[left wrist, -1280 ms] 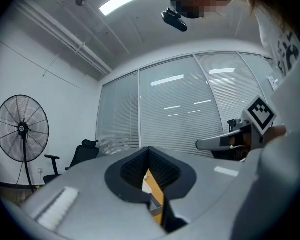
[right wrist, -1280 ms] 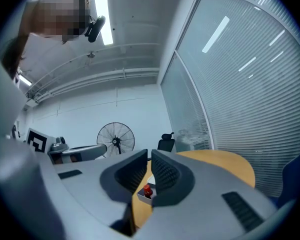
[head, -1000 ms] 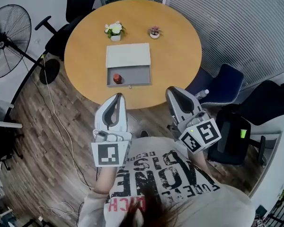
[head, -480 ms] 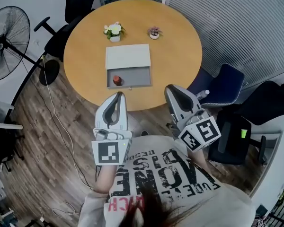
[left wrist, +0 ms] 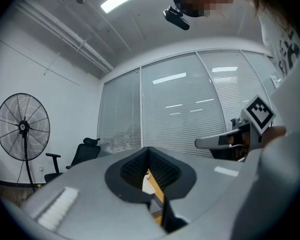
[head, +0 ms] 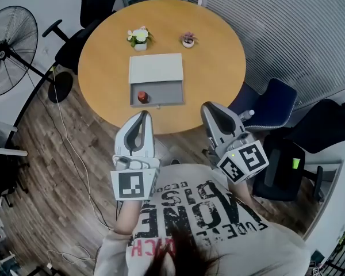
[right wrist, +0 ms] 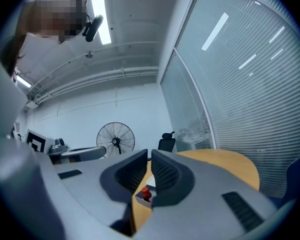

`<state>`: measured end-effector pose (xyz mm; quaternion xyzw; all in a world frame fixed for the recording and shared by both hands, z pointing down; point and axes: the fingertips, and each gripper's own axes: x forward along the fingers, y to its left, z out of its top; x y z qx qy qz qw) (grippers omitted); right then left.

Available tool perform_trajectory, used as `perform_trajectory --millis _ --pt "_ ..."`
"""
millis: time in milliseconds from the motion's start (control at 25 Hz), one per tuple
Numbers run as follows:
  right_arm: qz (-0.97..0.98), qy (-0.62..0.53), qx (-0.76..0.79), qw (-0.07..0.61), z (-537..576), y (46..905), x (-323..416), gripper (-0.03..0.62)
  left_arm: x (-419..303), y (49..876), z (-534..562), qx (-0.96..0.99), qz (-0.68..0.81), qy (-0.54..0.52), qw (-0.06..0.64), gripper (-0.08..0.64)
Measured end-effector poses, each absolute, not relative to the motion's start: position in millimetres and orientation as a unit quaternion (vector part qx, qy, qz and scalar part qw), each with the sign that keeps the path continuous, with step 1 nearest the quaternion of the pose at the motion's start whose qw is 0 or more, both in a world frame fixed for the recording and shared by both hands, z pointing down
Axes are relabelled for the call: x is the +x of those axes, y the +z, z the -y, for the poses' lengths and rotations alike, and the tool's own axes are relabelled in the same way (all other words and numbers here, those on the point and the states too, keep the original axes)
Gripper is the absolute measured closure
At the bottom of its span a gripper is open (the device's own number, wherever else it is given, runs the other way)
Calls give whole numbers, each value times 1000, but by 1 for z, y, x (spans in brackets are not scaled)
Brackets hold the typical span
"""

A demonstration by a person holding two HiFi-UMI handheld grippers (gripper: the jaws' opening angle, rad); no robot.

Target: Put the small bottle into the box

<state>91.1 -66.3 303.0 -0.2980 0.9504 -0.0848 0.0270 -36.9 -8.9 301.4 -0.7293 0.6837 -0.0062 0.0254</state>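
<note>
A grey box point(head: 167, 92) lies open on the round wooden table point(head: 218, 62), its lid point(head: 156, 68) folded back behind it. A small bottle point(head: 142, 96) with a red cap stands inside the box at its left end. Both grippers hang in front of the person's chest, off the table's near edge and pointing toward the box. My left gripper point(head: 142, 115) is shut with nothing in it. My right gripper point(head: 207, 106) is shut and holds nothing. In the right gripper view the bottle point(right wrist: 146, 194) shows far off, below the jaws, in the box point(right wrist: 140, 200).
Two small potted plants point(head: 139, 37) point(head: 188, 39) stand behind the box. A floor fan point(head: 10, 50) stands to the left, with black chairs point(head: 98, 2) around it. A blue chair point(head: 271, 101) carrying a water bottle point(head: 245, 114) sits at the right. A cable point(head: 66, 131) runs over the wooden floor.
</note>
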Motion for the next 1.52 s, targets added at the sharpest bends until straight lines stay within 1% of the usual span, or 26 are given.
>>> perform_trajectory --millis 160,720,1520 --pt "-951 -84 -297 26 64 303 92 561 -38 295 7 -727 -685 2 43 549" --pt "-953 -86 -291 20 59 307 95 561 -34 302 -1 -722 -692 -3 29 549" --pt "-953 -80 -291 24 57 305 105 561 -27 299 -3 -721 -692 3 42 549"
